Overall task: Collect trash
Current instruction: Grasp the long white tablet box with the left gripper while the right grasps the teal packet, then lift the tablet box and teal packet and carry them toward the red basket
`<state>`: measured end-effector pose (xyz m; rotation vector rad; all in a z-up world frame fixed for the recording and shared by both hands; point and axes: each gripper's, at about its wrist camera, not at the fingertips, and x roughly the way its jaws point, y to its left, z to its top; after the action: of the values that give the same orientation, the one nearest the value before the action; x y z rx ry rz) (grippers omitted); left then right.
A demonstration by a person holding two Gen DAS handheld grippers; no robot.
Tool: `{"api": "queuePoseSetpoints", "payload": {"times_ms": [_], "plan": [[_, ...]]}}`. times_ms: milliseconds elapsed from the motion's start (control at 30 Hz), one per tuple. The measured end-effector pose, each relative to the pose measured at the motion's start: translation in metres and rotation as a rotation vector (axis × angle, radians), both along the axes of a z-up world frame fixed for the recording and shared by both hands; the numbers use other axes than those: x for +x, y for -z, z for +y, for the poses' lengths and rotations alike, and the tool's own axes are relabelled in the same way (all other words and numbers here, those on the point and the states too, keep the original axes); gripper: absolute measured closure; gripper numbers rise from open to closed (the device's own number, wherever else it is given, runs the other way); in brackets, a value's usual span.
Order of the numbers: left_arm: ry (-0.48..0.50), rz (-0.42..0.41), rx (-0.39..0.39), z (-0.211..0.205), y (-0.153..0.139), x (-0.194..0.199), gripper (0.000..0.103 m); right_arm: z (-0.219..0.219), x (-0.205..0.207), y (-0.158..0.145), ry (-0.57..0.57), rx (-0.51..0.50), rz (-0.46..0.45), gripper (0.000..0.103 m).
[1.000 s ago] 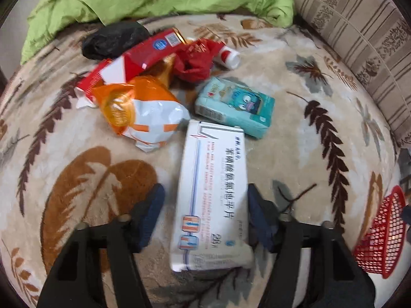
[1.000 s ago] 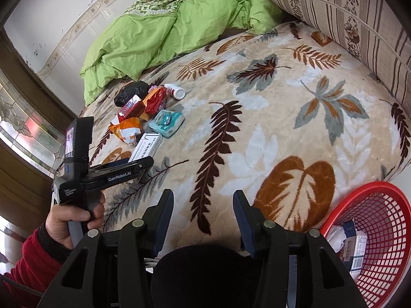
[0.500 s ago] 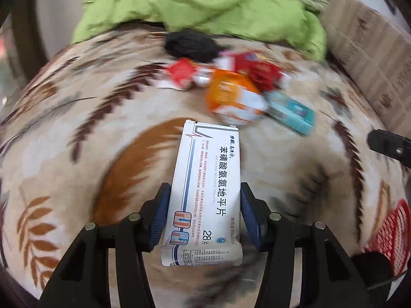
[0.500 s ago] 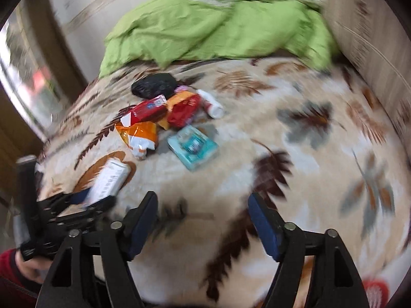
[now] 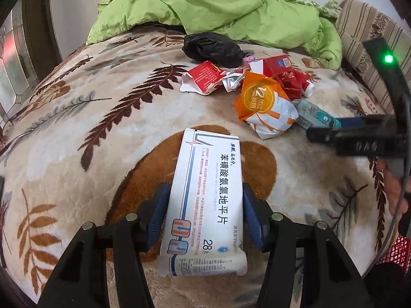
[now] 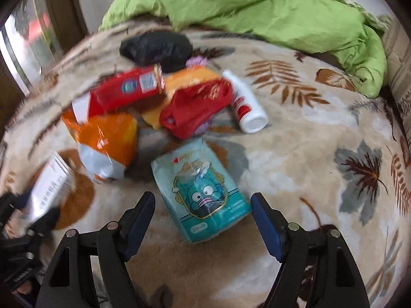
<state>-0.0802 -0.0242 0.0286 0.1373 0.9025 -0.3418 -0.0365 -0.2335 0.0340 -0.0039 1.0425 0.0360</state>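
My left tool (image 5: pixel 205 213) is clamped on the white medicine box (image 5: pixel 205 202), one blue pad pressed to each long side, the box pointing straight ahead of it over the leaf-patterned bed blanket (image 5: pixel 77 133). Ahead and to the right of that tool lies the rest of the trash: an orange-and-white wrapper (image 5: pixel 267 107), a crumpled red-and-white packet (image 5: pixel 205 77), and, farthest ahead, a black plastic bag (image 5: pixel 213 48) next to the green quilt (image 5: pixel 218 2). My right tool (image 6: pixel 203 213) hangs with its fingers wide apart, holding nothing, with the teal tissue pack (image 6: pixel 203 192) lying on the blanket between and just ahead of its tips. Beyond that pack sit a red bag (image 6: pixel 197 107) and a white tube (image 6: pixel 246 107). A corner of the red basket (image 5: pixel 398 251) shows at the far right of the left tool.
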Motion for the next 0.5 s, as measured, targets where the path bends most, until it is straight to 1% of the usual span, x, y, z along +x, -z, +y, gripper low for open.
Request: {"api": "queuePoseSetpoints", "payload": {"times_ms": [33,100,200,300,400,467,500], "plan": [[0.0,-0.004,0.002,0.0,0.0,0.0,0.048,0.002,-0.001,0.004,0.002,-0.001,0.0,0.025],[-0.004,-0.012,0.004,0.0,-0.001,-0.001,0.05,0.004,-0.005,0.006,0.035,0.006,-0.01,0.044],[-0.009,-0.018,-0.004,0.001,-0.002,-0.002,0.051,0.009,-0.017,0.0,0.079,0.006,-0.041,0.058],[-0.014,-0.024,-0.02,0.002,-0.005,-0.003,0.051,0.014,-0.034,-0.005,0.121,0.049,-0.061,0.062],[-0.023,-0.037,-0.043,0.006,-0.009,-0.006,0.051,0.023,-0.058,-0.014,0.167,0.083,-0.09,0.062],[-0.029,-0.047,-0.045,0.007,-0.012,-0.008,0.051,0.028,-0.069,-0.029,0.195,0.066,-0.143,0.062],[-0.031,-0.057,-0.045,0.008,-0.014,-0.01,0.051,0.028,-0.076,-0.035,0.207,0.082,-0.164,0.062]]}}
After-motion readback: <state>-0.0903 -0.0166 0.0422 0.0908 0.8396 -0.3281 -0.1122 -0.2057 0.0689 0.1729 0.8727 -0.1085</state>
